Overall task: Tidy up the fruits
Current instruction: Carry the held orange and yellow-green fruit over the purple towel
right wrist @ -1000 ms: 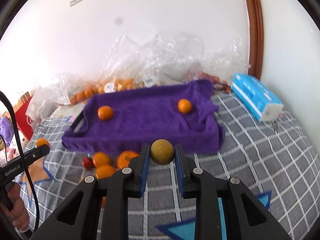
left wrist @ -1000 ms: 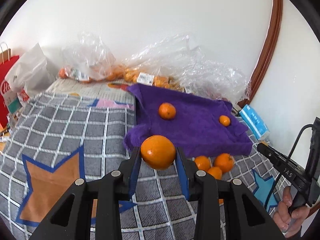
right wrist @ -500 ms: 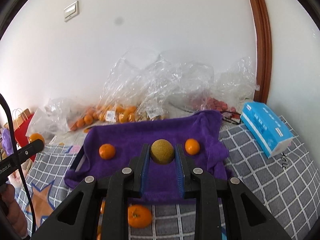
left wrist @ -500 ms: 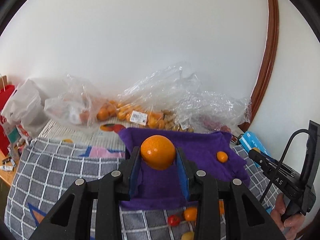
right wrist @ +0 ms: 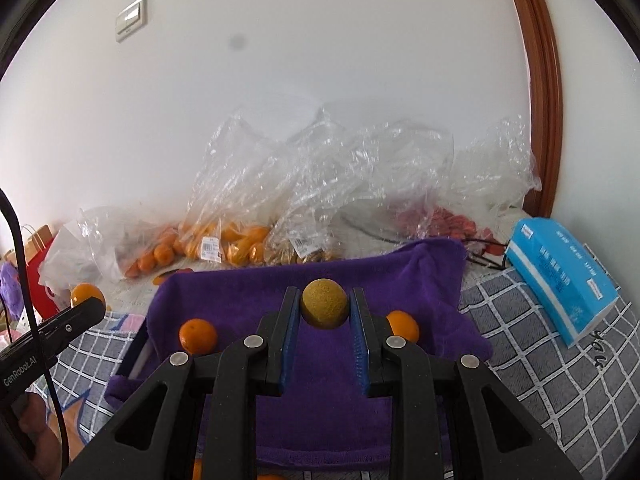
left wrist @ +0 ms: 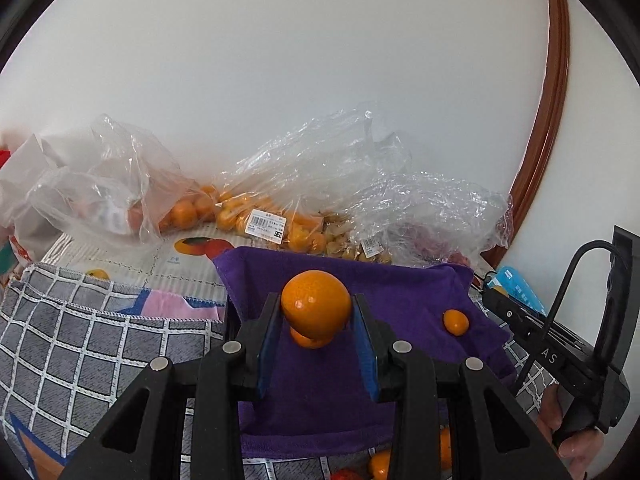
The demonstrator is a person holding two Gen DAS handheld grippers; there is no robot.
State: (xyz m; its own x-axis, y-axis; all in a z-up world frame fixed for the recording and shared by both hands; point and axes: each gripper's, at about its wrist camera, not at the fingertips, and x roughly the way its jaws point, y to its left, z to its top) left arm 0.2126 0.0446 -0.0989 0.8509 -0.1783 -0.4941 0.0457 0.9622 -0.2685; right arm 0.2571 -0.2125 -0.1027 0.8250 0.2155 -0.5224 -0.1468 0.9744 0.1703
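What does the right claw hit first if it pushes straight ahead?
Likely the purple towel over the tray: the right claw, shut on a yellow-brown fruit, points over it. Beyond that, the plastic bags. Depth unclear.

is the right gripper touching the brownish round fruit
Touching. The right wrist view shows the right gripper with both blue-padded jaws pressed against the brownish fruit, holding it above the purple cloth.

Three oranges, one brownish-yellow fruit, one tissue pack.
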